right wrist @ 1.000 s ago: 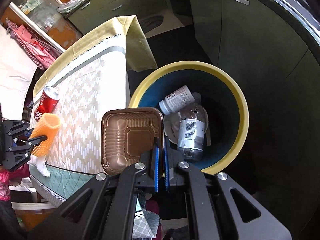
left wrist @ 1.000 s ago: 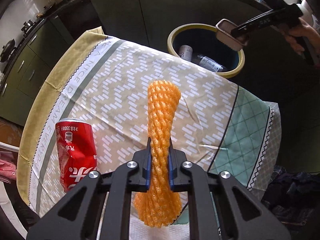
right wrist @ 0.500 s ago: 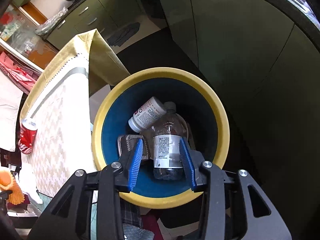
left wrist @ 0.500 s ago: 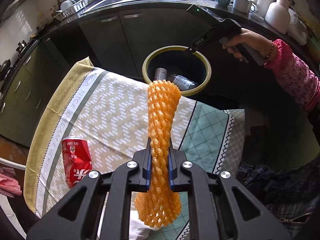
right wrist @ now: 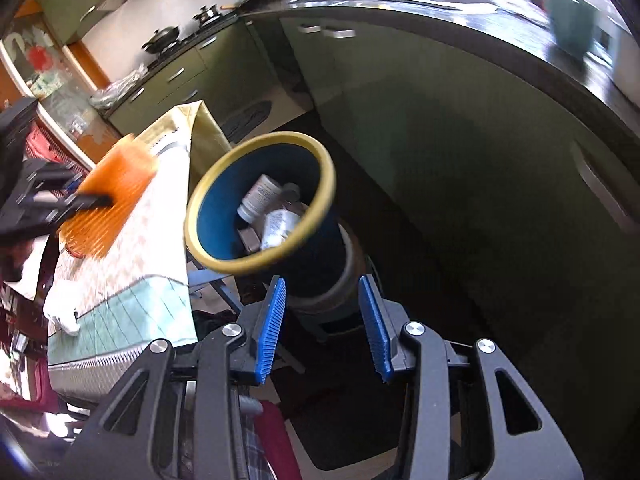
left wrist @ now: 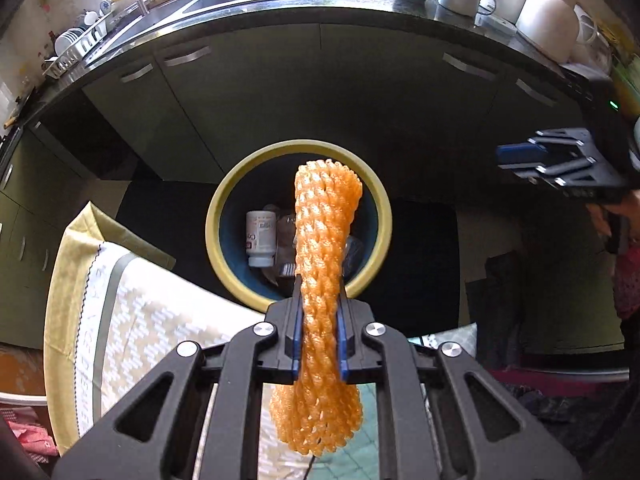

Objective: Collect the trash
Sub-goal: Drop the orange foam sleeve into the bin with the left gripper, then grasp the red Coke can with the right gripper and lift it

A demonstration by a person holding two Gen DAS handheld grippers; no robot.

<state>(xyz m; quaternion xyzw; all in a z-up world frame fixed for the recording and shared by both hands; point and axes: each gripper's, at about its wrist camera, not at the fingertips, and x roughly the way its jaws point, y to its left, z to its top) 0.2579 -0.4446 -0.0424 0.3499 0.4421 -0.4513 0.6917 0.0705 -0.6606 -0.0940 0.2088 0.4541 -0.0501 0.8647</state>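
orange foam netting [left wrist: 326,264] is pinched tight in the left gripper [left wrist: 319,334] above the bin [left wrist: 384,216], while the right gripper [right wrist: 325,320] jaws stand apart, empty.

Table [right wrist: 120,320] under patterned cloth [right wrist: 160,216]; white crumpled item, maybe tissue [right wrist: 60,308], near green-checked end.

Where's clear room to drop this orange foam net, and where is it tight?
The bin mouth is open above; its floor is crowded with a white bottle and clear bottle. The patterned tablecloth beside it lies bare. The foam net sits in the left claw.
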